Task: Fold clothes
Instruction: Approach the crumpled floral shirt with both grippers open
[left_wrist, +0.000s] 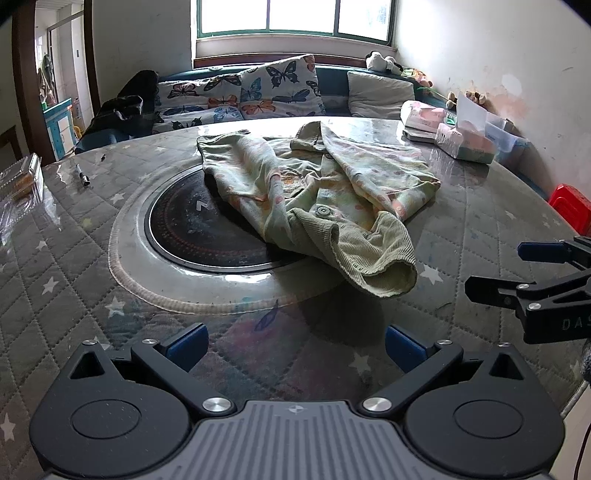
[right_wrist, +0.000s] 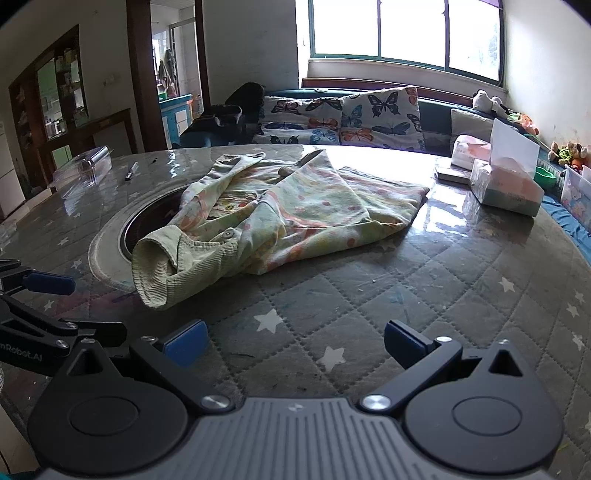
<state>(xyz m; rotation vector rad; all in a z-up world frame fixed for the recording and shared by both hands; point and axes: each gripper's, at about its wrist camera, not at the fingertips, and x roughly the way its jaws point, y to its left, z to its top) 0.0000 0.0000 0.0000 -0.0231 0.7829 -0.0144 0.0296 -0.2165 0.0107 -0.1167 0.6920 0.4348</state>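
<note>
Open left gripper (left_wrist: 295, 345) just short of crumpled jacket (left_wrist: 321, 192)

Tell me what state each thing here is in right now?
Left gripper: fingers open, holding nothing.
Right gripper: fingers open, holding nothing.
Green floral jacket: crumpled, unfolded, partly over the round cooktop.
Tissue pack: open, a tissue sticking up.
Pen: lying flat on the table.

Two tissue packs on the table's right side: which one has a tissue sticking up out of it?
The nearer tissue pack, by the table edge: a white tissue stands up from its top. The farther pack behind it shows none.
</note>
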